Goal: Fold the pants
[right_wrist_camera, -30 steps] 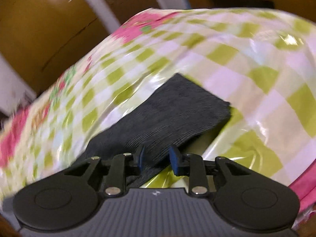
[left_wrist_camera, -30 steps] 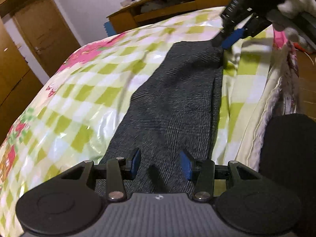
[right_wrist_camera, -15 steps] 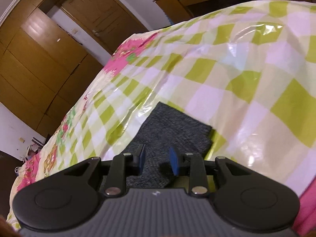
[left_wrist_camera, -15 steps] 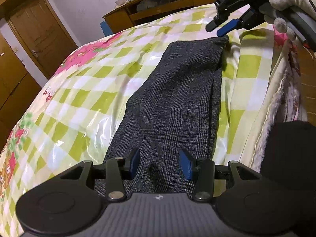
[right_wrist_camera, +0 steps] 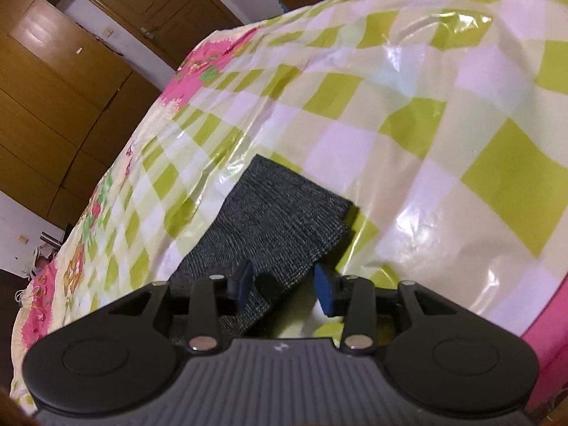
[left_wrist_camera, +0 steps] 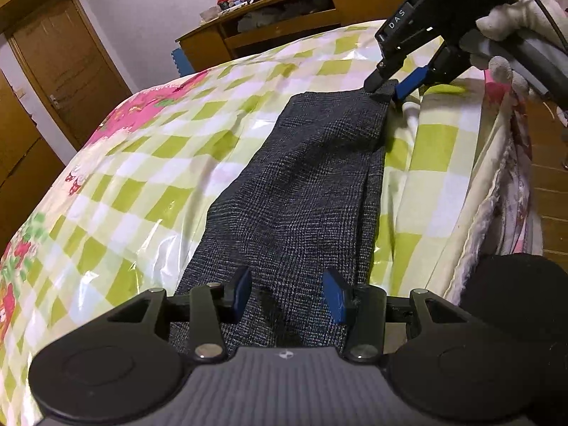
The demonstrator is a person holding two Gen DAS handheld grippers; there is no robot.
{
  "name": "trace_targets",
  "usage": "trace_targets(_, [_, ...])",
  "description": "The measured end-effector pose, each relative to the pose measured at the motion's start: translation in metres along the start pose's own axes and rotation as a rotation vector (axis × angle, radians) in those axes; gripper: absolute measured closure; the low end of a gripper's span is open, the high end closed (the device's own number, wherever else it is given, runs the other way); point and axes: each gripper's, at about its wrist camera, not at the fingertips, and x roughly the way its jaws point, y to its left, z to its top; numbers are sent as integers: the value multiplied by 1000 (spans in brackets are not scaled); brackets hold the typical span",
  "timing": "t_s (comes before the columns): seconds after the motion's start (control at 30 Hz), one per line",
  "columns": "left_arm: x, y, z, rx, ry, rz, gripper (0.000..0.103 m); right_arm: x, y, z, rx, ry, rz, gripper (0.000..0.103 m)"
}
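The left gripper point(left_wrist_camera: 287, 293) hung over the near end of the pants point(left_wrist_camera: 305, 191), its blue pads apart with the cloth lying flat beneath and between them, not pinched. From there the pants ran away as one long, narrow strip, folded lengthwise, toward the far edge of the bed point(left_wrist_camera: 142, 163). At that far end the right gripper point(left_wrist_camera: 390, 87) sat at the corner of the strip; in its own view its jaws were opening, the right gripper point(right_wrist_camera: 284, 285) straddling the edge of the pants point(right_wrist_camera: 280, 220), with the left pad over the fabric and the right pad over the bedcover, neither pressing on the cloth.

The pants were a dark grey woven fabric with a fine check, soft and slightly rumpled near the middle. The bedcover was glossy and crinkled, printed in lime-green and white squares with pink flowers at its borders. A white-gloved hand point(left_wrist_camera: 511, 17) held the right gripper's handle.
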Motion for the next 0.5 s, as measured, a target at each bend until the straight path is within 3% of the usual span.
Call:
trace_targets(0.07, [0,0,0,-2,-1,-1,45,-1,2,2,-18,-26,-6,64])
trace_targets(0.2, [2,1,-2,-6,-2,-4,44,-2,6,6,-67,-54,-13,93])
trace_targets(0.23, [2,1,-2,-7,-1,-5,44,-3,9,7,-89,-62,-15,95])
trace_targets(0.4, [2,1,0,2,-3,-4,44,-2,17,15,-152,-75,-5,97])
trace_targets(0.5, [2,1,1,0,-7,-4,44,-11,22,21,-149,-116,60,98])
